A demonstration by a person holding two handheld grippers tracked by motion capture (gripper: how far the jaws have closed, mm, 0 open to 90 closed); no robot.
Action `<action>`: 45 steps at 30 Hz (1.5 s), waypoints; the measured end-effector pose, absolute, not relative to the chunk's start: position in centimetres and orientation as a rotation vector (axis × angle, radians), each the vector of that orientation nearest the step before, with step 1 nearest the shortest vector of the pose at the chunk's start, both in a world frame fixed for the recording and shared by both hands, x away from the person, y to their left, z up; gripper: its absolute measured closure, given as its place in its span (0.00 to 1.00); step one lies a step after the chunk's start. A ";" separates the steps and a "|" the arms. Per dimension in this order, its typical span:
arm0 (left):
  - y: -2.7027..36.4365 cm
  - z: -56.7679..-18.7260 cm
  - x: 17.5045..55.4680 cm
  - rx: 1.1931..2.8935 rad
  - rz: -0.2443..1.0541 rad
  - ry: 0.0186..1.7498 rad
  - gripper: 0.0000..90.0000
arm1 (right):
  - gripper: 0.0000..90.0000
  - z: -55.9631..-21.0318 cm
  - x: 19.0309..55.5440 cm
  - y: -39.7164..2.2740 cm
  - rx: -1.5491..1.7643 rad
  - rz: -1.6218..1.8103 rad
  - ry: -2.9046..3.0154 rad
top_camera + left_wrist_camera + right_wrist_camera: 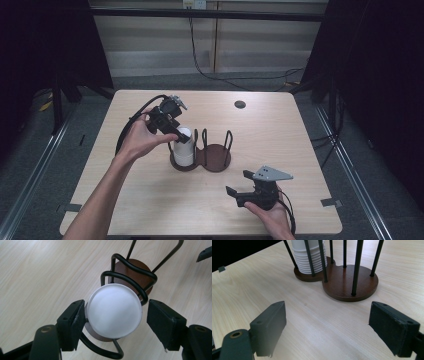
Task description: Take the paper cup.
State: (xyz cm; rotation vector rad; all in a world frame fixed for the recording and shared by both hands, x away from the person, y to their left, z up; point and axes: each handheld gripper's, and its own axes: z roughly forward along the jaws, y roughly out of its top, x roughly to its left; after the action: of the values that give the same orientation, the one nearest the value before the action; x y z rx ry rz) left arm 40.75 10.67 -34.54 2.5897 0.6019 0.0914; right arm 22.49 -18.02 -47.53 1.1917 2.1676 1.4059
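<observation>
straddling unmarked white cup stack (114, 313)

Stack of white cups (308, 257) cut off by top edge in right gripper view, rim out of frame; wire uprights of the holder (348, 281) likewise cropped at top. In left gripper view, cup stack (114, 310) seen bottom-on, hiding most of the near base disc; contact between left pad and cup wall not resolvable. In high view, left gripper (170, 120) jaw tips masked by its own body and the hand, gap unreadable.
</observation>
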 end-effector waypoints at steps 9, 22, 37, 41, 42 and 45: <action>10.2 -35.1 40.8 2.608 0.088 0.618 0.36 | 0.16 -47.6 22.5 -18.0 1.195 1.412 2.171; 9.9 -35.7 41.1 2.637 0.083 0.622 0.35 | 0.16 -47.6 22.5 -18.0 1.196 1.415 2.174; 10.1 -35.6 41.4 2.636 0.054 0.644 0.39 | 0.16 -47.7 22.5 -17.9 1.188 1.406 2.181; 10.2 -35.3 41.3 2.622 0.068 0.644 0.39 | 0.16 -47.7 22.5 -17.9 1.191 1.405 2.183; 10.1 -35.2 41.1 2.627 0.075 0.637 0.39 | 0.16 -47.7 22.5 -17.8 1.192 1.405 2.185; 10.0 -35.1 41.0 2.636 0.070 0.643 0.39 | 0.16 -47.8 22.5 -17.8 1.199 1.403 2.186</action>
State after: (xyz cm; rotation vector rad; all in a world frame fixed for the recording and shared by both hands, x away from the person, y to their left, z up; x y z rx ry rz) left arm 41.05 10.04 -35.13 2.6362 0.6426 0.0700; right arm 22.51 -17.75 -47.77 1.1994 2.1857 1.4032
